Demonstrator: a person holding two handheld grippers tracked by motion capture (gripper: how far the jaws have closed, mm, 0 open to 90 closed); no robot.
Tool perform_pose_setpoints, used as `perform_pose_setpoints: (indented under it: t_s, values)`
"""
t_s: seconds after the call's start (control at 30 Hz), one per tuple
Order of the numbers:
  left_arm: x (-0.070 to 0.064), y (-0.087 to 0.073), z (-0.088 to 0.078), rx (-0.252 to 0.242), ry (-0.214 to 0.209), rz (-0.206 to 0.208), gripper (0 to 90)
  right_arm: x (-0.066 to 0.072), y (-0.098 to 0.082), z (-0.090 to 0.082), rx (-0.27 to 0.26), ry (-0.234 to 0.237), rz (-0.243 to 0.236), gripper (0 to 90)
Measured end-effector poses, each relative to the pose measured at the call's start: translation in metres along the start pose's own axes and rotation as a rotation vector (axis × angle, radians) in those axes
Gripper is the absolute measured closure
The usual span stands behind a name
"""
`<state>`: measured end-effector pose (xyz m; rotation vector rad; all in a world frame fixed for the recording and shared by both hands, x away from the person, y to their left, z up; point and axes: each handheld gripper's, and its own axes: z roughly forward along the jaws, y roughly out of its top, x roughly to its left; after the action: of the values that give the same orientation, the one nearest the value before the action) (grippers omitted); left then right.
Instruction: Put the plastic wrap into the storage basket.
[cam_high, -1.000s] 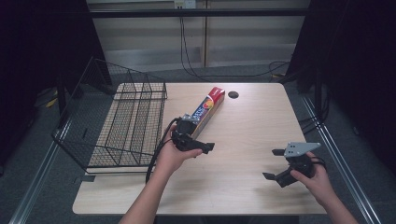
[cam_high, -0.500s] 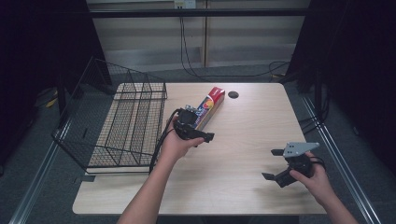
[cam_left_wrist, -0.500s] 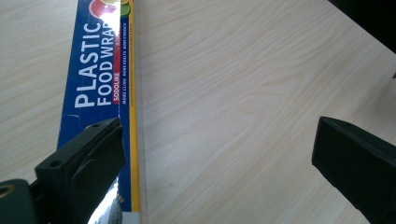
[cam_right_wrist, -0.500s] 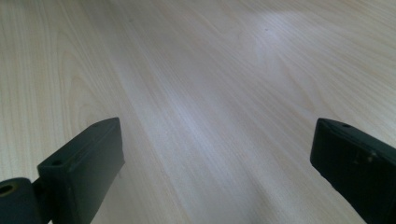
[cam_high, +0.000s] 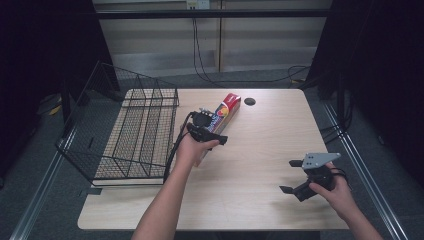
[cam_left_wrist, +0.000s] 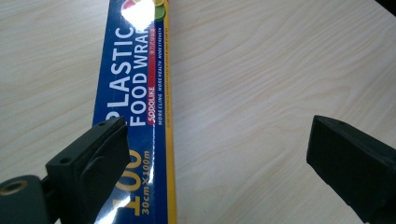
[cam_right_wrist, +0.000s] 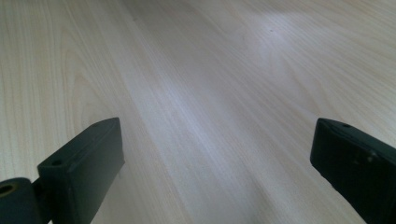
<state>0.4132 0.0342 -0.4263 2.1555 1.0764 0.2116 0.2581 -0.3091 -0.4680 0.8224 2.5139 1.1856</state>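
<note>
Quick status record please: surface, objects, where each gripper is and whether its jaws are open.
surface: light wood table
box: plastic food wrap box, lying flat beside the rack
rack: black wire rack at the table's left edge
left gripper: over the box, jaws wide open, one jaw above the box, nothing gripped
right gripper: over bare table at the near right, jaws open, nothing gripped
table hole: dark round hole near the far edge
</note>
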Motion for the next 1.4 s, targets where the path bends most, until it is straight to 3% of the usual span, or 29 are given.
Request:
perform_pose_setpoints:
  t_s: [0.23, 0.33, 0.5, 0.6, 0.8, 0.83, 0.97, 1.2, 1.33, 1.4]
  values:
    - [0.005, 0.004, 0.011, 0.01, 0.013, -0.017, 8.3, 0.0, 0.0, 0.0, -0.003, 0.003, 0.001, 2.5]
    - [0.008, 0.002, 0.018, 0.023, 0.045, -0.032, 9.1, 0.0, 0.0, -0.001, -0.007, 0.004, -0.003, 2.5]
    - [0.016, 0.001, 0.022, 0.053, 0.061, -0.035, 9.1, -0.001, 0.0, -0.001, -0.009, 0.01, -0.005, 2.5]
    - [0.018, 0.001, 0.025, 0.037, 0.068, -0.052, 11.1, 0.0, 0.0, 0.0, -0.008, 0.01, -0.007, 2.5]
    - [0.022, 0.002, 0.026, 0.034, 0.085, -0.046, 13.9, 0.0, 0.0, -0.001, -0.01, 0.007, -0.006, 2.5]
    - [0.025, 0.003, 0.027, 0.057, 0.09, -0.049, 13.9, 0.0, 0.0, -0.001, -0.011, 0.007, -0.006, 2.5]
    - [0.027, 0.004, 0.029, 0.068, 0.092, -0.049, 13.5, 0.001, 0.0, -0.001, -0.012, 0.01, -0.005, 2.5]
    - [0.027, 0.005, 0.036, 0.11, 0.112, -0.029, 22.1, 0.0, 0.0, -0.001, -0.013, 0.011, -0.009, 2.5]
    - [0.027, 0.004, 0.035, 0.125, 0.162, -0.011, 38.3, -0.001, 0.0, -0.002, -0.021, 0.012, -0.011, 2.5]
    - [0.028, 0.005, 0.033, 0.124, 0.155, -0.028, 39.0, -0.001, -0.001, -0.002, -0.019, 0.012, -0.005, 2.4]
